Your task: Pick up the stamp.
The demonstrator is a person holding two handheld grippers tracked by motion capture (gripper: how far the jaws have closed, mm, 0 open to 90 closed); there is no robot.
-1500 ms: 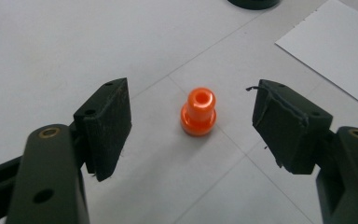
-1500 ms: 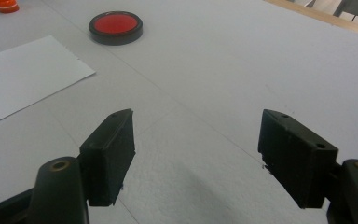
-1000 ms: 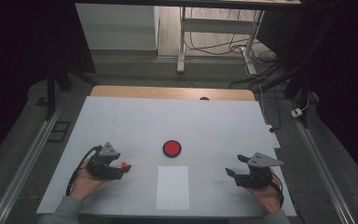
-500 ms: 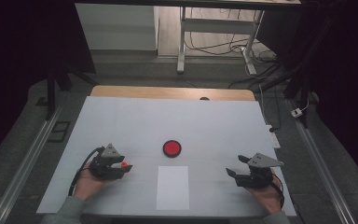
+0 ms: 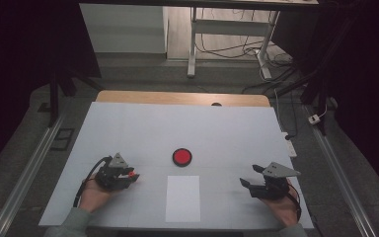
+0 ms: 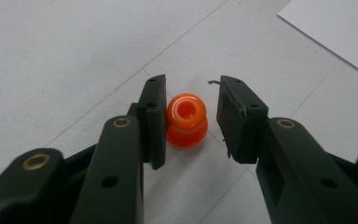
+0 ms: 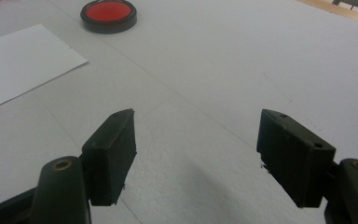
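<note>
One glossy orange plastic spool (image 6: 187, 121), waisted and hollow-topped, sat between the parted left gripper (image 6: 189, 116) jaws, touching the nine-o'clock pad; right gripper (image 7: 196, 154) gaped, holding nothing

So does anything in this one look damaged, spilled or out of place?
Only one small thing: in the left gripper view, the pad on the right-hand jaw looks frayed, with a loose shred at its top edge. The orange spool stands upright, and the white sheet and red disc lie flat.
</note>
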